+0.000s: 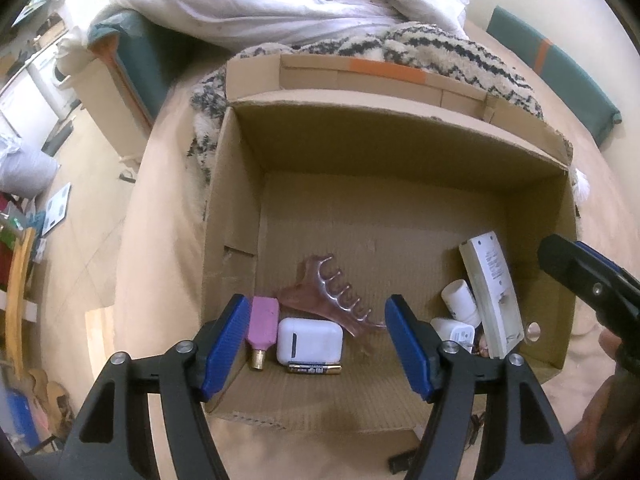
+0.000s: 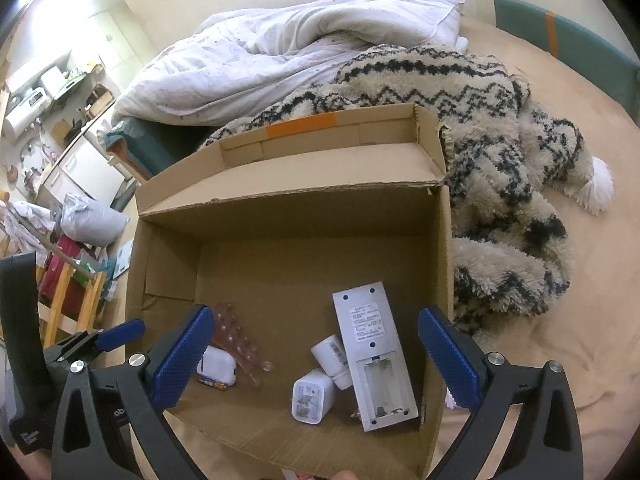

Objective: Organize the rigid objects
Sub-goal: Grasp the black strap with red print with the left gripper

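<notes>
An open cardboard box (image 1: 240,208) (image 2: 168,248) lies on a bed. On its floor near the left side are a pink bottle (image 1: 263,326), a white earbud case (image 1: 310,340) (image 2: 216,366), a battery (image 1: 314,369) (image 2: 212,385) and a translucent pink comb-like tool (image 1: 332,296) (image 2: 240,340). At the right side a white remote (image 1: 494,296) (image 2: 374,360) lies back up with its battery bay uncovered, beside a white charger (image 1: 454,330) (image 2: 310,398) and a small white bottle (image 1: 460,298) (image 2: 332,354). My left gripper (image 1: 320,344) hangs open above the earbud case. My right gripper (image 2: 316,360) stands wide open above the remote, holding nothing.
A white duvet (image 2: 288,52) and a shaggy black-and-cream blanket (image 2: 500,168) are piled behind and to the right of the box. Bare beige sheet (image 2: 592,320) spreads to the right. Left of the bed, the floor holds bags, wooden furniture (image 2: 68,304) and clutter.
</notes>
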### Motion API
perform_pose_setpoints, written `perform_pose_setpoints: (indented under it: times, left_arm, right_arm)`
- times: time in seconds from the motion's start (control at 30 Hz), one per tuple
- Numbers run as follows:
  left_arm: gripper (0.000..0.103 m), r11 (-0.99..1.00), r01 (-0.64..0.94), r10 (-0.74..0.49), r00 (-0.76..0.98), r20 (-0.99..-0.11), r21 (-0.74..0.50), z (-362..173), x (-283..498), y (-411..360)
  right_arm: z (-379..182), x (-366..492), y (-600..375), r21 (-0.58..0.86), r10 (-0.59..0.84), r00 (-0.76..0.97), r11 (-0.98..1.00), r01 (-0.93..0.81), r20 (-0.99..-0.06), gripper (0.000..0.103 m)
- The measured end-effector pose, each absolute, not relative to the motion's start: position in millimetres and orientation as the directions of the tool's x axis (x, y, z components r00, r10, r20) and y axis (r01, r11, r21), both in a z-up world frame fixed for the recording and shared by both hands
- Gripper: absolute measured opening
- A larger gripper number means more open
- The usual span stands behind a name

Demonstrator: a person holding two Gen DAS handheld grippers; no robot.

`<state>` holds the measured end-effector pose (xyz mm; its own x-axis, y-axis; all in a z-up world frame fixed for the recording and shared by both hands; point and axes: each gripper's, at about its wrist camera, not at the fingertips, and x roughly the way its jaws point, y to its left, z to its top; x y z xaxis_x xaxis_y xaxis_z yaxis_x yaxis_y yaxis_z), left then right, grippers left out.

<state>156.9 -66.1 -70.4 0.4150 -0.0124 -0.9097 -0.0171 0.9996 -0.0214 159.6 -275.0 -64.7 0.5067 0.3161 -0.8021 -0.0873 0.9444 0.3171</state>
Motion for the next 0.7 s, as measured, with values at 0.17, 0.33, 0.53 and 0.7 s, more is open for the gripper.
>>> perform_pose_setpoints:
  times: [0.17, 0.33, 0.53, 0.7]
  left_arm:
    - [0.067, 0.999, -0.026, -0.016, 0.435, -0.901, -0.03, -58, 151, -62]
    - [0.067, 0.998, -0.05, -0.012, 0.441, -0.897, -0.038, -44, 142, -53]
    - [0.067, 0.995, -0.085, -0.013, 0.43, -0.903, -0.055, -38, 121, -38]
    - [0.067, 0.994, -0.099, -0.004, 0.413, -0.911, -0.05, -41, 97, -28]
  right_arm:
    - [-58, 152, -278, 0.324, 0.317, 0.519, 0.943, -0.081, -0.793, 0.103]
    - [-45, 139, -284, 0.334, 0.321, 0.539, 0.94, -0.077, -0.779, 0.103]
    - [-32, 118, -293, 0.344, 0.326, 0.545, 0.936, -0.073, -0.772, 0.103]
    - [-33, 103, -299, 0.342, 0.324, 0.533, 0.937, -0.069, -0.782, 0.103]
